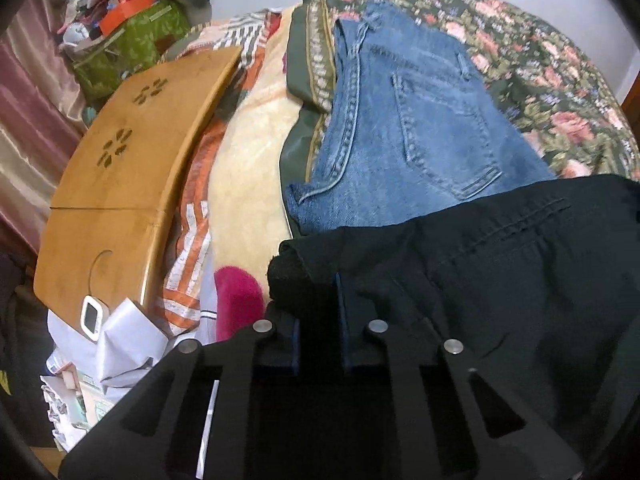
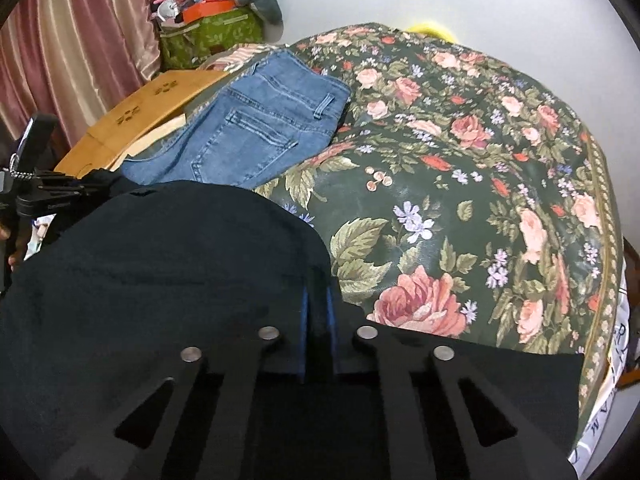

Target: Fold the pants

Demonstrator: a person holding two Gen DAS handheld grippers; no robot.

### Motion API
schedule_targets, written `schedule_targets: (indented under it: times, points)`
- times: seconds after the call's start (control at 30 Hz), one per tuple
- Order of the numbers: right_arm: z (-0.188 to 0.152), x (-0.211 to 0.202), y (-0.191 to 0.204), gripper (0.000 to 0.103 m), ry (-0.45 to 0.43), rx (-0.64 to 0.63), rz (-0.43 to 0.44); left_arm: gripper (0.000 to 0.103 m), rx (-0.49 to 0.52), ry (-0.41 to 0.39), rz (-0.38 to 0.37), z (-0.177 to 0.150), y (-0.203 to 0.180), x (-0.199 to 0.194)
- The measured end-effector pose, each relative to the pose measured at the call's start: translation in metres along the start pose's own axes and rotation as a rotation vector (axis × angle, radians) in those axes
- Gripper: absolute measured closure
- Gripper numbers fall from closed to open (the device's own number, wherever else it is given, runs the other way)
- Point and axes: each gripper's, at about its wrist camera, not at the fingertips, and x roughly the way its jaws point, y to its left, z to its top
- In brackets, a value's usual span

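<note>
Black pants (image 1: 500, 280) lie across the near part of a floral bedspread (image 1: 540, 60). My left gripper (image 1: 318, 312) is shut on the pants' left edge, with bunched dark fabric between its blue pads. In the right wrist view the black pants (image 2: 160, 264) fill the lower left. My right gripper (image 2: 318, 320) is shut on their right edge, a fold of cloth pinched between the pads. Both point steeply down at the bed.
Folded blue jeans (image 1: 400, 128) (image 2: 256, 128) lie farther back on the bedspread (image 2: 460, 200). A wooden lap table (image 1: 132, 152) (image 2: 140, 116) sits to the left, with a cluttered green bag (image 1: 128, 44) behind it. A pink cloth (image 1: 236, 300) and white paper (image 1: 128, 332) lie near left.
</note>
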Motion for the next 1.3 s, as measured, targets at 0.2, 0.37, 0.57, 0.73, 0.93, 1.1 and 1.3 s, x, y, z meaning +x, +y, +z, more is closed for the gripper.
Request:
schedule_targets:
  times: [0.2,0.37,0.57,0.73,0.93,1.1,1.3]
  points:
    - [-0.003,-0.034,0.006,0.098,-0.077,0.012,-0.033,0.094,0.004,-0.117,-0.002,0.008,0.0,-0.055]
    - [0.005,-0.079,0.003,0.098,-0.175,0.053,-0.072,0.094,0.007,-0.243,-0.006,0.015,-0.002,-0.119]
    - [-0.002,-0.125,0.023,0.098,-0.231,0.042,-0.081,0.094,0.028,-0.325,0.001,-0.005,-0.006,-0.172]
    - [-0.029,-0.157,0.046,0.098,-0.251,0.039,-0.066,0.096,0.028,-0.341,0.013,-0.041,-0.004,-0.196]
    - [-0.067,-0.18,0.076,0.098,-0.262,0.025,-0.043,0.096,0.013,-0.348,0.035,-0.097,0.01,-0.214]
    - [-0.097,-0.183,0.101,0.098,-0.245,0.007,-0.024,0.096,0.018,-0.332,0.067,-0.141,0.014,-0.216]
    - [-0.134,-0.177,0.117,0.098,-0.202,0.022,-0.003,0.096,-0.014,-0.261,0.047,-0.185,0.02,-0.2]
